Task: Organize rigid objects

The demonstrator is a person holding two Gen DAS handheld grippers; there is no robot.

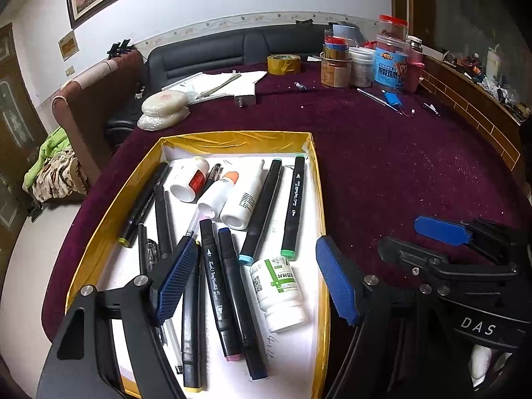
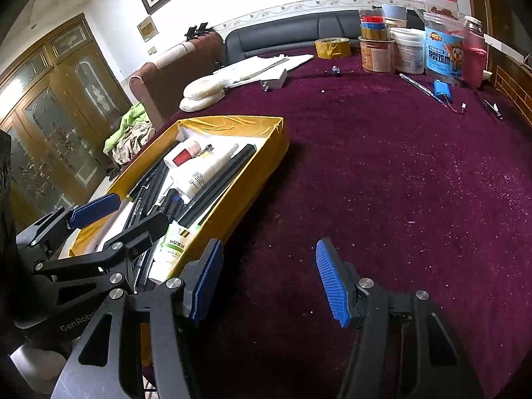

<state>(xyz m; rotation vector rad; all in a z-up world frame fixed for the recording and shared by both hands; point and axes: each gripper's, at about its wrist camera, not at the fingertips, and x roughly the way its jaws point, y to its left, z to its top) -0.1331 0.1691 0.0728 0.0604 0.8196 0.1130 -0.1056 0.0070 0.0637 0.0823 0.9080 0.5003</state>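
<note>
Markers and bottles fill the gold-rimmed tray (image 1: pixel 99 229) on the maroon tablecloth (image 1: pixel 399 173). I hold my left gripper (image 1: pixel 256 286) wide apart over the tray's near end, gripping nothing; beneath it lies a green-labelled bottle (image 1: pixel 279 292). Only that view looks straight into the tray. My right gripper (image 2: pixel 269 282) hovers just beside the tray's outer wall over bare cloth, half spread and empty. Far beyond the tray stand a tape roll (image 2: pixel 332 47) and jars (image 2: pixel 442 46).

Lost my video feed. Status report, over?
Left tongs open above the yellow box, holding nothing. Right tongs open, empty, over bare cloth. Markers and bottles boxed. Nothing obstructing.
</note>
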